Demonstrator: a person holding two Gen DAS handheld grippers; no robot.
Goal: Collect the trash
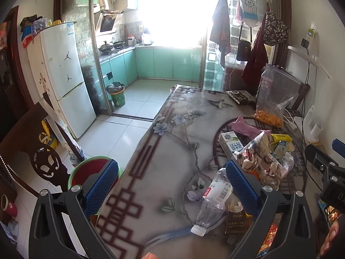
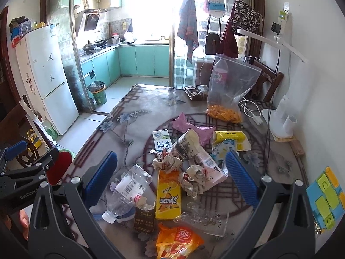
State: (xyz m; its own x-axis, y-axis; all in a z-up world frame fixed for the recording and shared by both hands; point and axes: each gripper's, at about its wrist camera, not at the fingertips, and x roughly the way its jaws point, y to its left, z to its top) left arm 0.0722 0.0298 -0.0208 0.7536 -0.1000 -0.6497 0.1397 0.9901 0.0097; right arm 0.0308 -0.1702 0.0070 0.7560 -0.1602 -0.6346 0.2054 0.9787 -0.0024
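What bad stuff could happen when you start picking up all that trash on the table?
1. The clear crushed plastic bottle lies near the table edge; a nudge might roll it off, possibly missing the red bin with a green rim on the floor.
2. The crumpled paper wads rest against the other wrappers, so grabbing one may drag others.
3. The white charging cable near the pile could snag.

The table (image 2: 138, 108) wears a glossy, smooth flower-printed cover that catches window glare. On it lies a clear, crinkled plastic bottle (image 2: 127, 191) with a paper label, beside a yellow cardboard drink carton (image 2: 168, 196) and crumpled paper wrappers (image 2: 194, 180). A shiny orange foil snack bag (image 2: 177, 242) gleams. Both grippers' finger pads (image 2: 240, 178) show ribbed blue rubber on matt black plastic arms with metal screws.
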